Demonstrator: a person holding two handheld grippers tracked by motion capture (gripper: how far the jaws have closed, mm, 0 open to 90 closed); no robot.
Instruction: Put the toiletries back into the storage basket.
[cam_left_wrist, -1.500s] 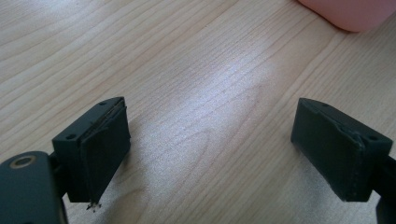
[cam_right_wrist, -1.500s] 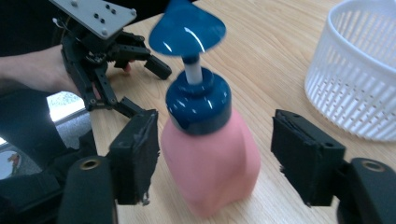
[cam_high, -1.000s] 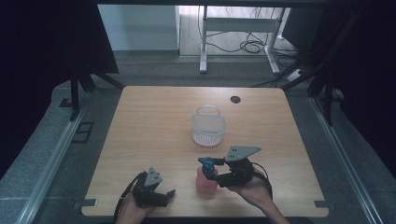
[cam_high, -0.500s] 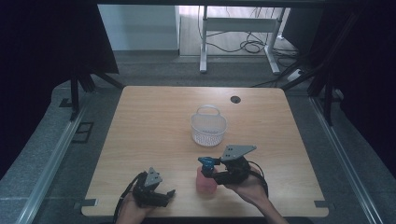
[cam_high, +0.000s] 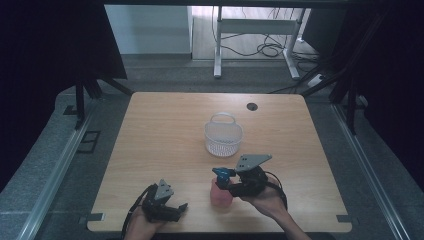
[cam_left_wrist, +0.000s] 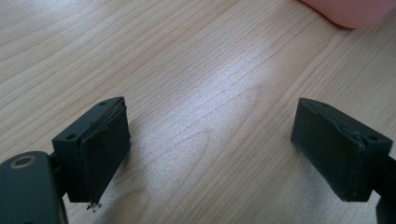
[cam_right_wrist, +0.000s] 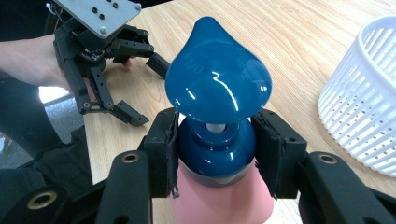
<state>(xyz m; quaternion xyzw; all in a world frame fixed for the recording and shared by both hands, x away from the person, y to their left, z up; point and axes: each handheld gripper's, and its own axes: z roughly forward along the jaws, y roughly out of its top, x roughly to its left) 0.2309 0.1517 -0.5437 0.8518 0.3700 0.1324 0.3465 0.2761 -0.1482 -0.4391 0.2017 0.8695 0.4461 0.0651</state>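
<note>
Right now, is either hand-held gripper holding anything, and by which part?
The right hand-held gripper clamps the pink bottle by its blue pump collar. The left hand-held gripper is open, holding nothing.

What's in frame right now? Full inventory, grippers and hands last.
pump bottle: 1, pink body with blue pump head, near front edge of table, between the right gripper's jaws
basket: 1, white perforated plastic with a handle, mid-table, beyond the bottle
table: 1, light wood, round dark grommet near its far edge
desk frame: 1, white, on the floor behind the table, cables around it
left gripper: 1, black, jaws open over bare wood, front left of table
right gripper: 1, black, pads pressed on the bottle's blue collar
hands: 2, left hand and right hand, at the bottom edge of the high view
</note>
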